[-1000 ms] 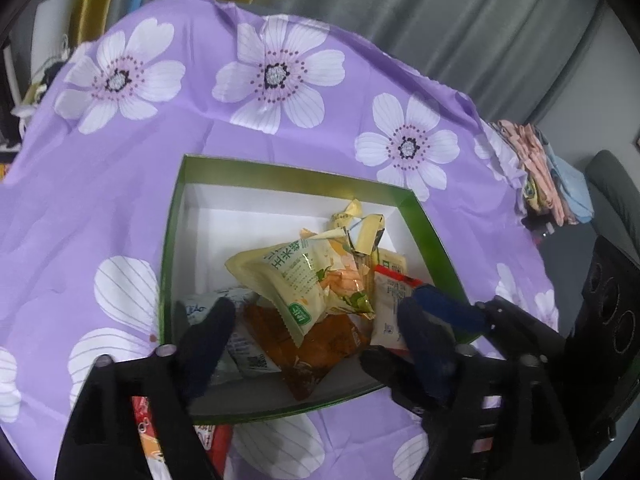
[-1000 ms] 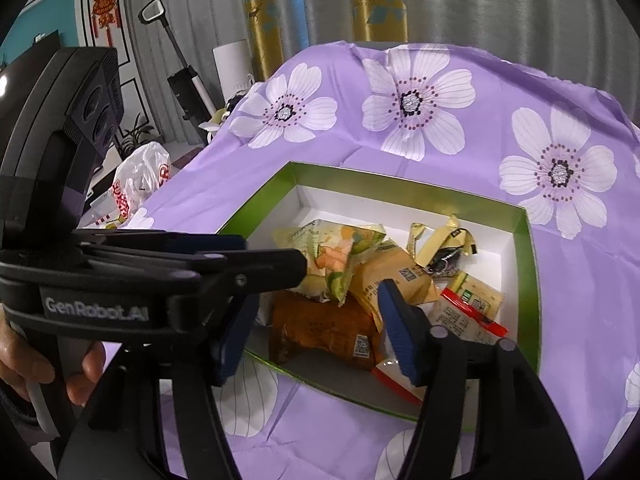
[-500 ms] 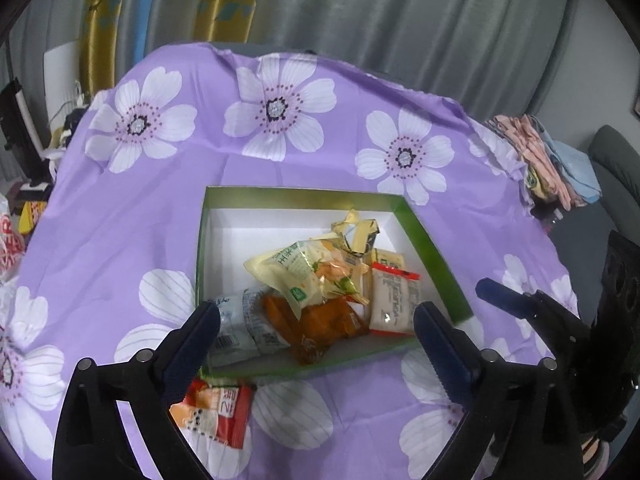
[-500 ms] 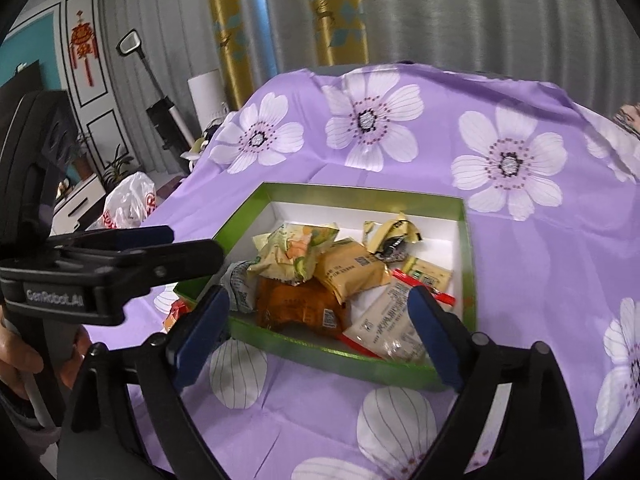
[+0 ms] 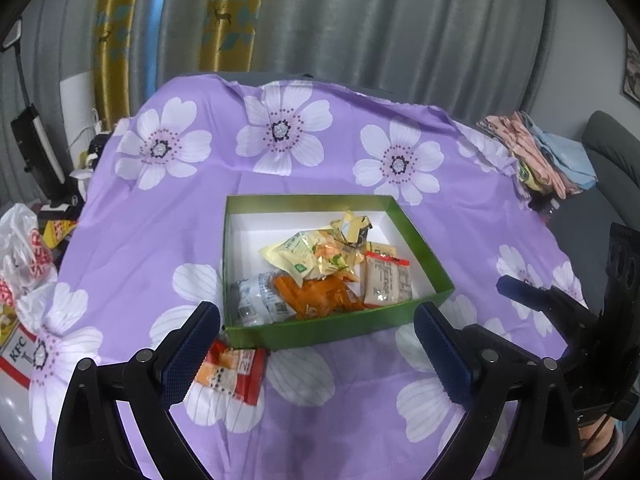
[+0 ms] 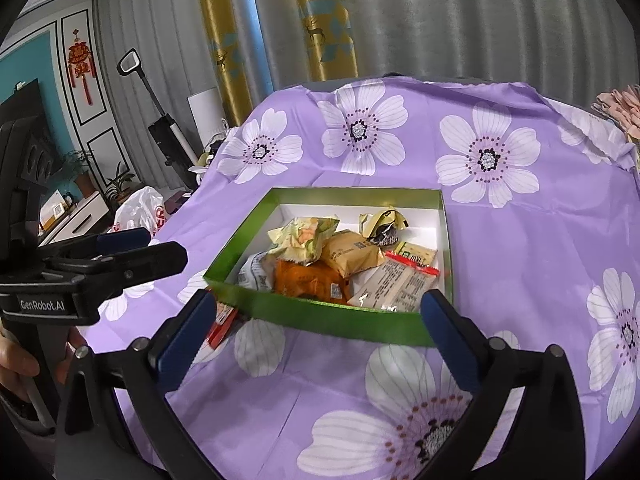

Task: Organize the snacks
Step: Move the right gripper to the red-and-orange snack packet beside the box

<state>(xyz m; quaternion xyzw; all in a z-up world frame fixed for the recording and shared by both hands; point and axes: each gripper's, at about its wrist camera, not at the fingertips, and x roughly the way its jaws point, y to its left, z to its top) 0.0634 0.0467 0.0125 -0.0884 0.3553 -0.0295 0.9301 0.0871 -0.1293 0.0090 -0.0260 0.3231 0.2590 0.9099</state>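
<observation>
Lying outside the green box [image 5: 340, 330] of snacks on the table [image 5: 132, 248], the red-orange snack packet [image 5: 234, 372] risks being overlooked or pinched with tablecloth, since both hand-held grippers, left [image 5: 316, 356] and right [image 6: 320, 332], have just been opening and hover wide, empty.

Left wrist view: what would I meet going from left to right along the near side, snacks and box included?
White plastic KFC bag → red and orange snack packet on the cloth → clear silver-printed packet → orange packet → white packet with red ends → green box's right wall.
</observation>
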